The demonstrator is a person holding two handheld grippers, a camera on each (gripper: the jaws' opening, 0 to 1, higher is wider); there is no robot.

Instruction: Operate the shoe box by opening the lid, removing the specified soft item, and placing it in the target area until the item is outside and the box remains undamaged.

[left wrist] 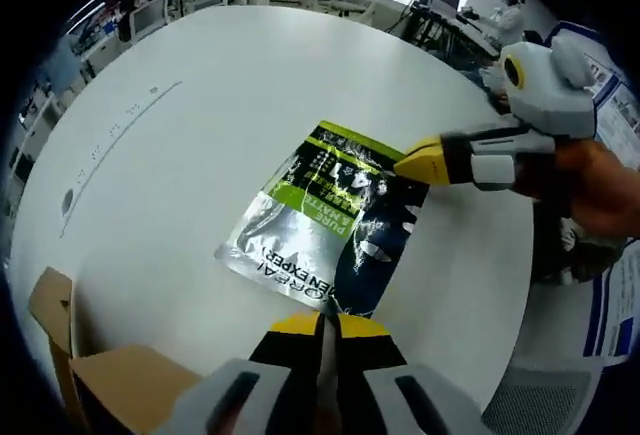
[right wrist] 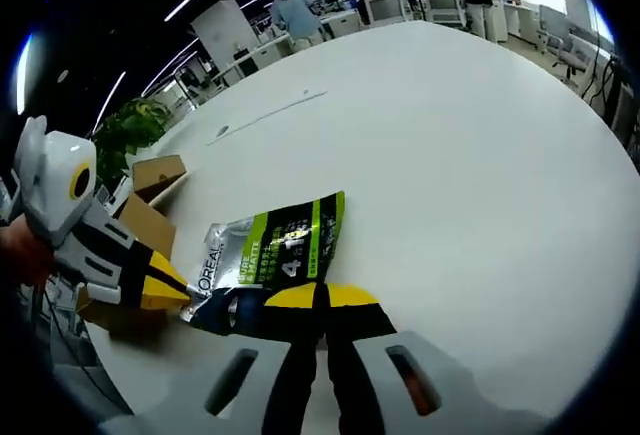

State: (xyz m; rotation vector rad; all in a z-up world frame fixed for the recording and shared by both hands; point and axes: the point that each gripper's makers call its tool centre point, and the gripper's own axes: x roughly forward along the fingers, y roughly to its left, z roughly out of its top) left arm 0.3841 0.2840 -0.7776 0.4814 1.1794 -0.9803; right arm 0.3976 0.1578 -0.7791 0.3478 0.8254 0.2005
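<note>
A soft pouch [left wrist: 320,220], silver, green and dark blue, lies on the white round table [left wrist: 200,105]. My left gripper [left wrist: 322,323] is shut, its yellow tips pinching the pouch's near edge. The right gripper [left wrist: 412,163] reaches in from the right, its yellow tip on the far corner. In the right gripper view, my right gripper [right wrist: 322,300] is shut over the dark edge of the pouch [right wrist: 280,245]. The left gripper [right wrist: 172,293] meets its silver corner. The brown cardboard shoe box [left wrist: 115,385] stands open at the table edge, flaps up, also box [right wrist: 150,223].
The table's curved edge [left wrist: 520,285] runs close on the right, with blue-and-white papers [left wrist: 620,305] beyond it. A hand [left wrist: 600,190] holds the right gripper. A green plant [right wrist: 135,120] stands past the box. Desks, monitors and people [right wrist: 295,10] fill the far room.
</note>
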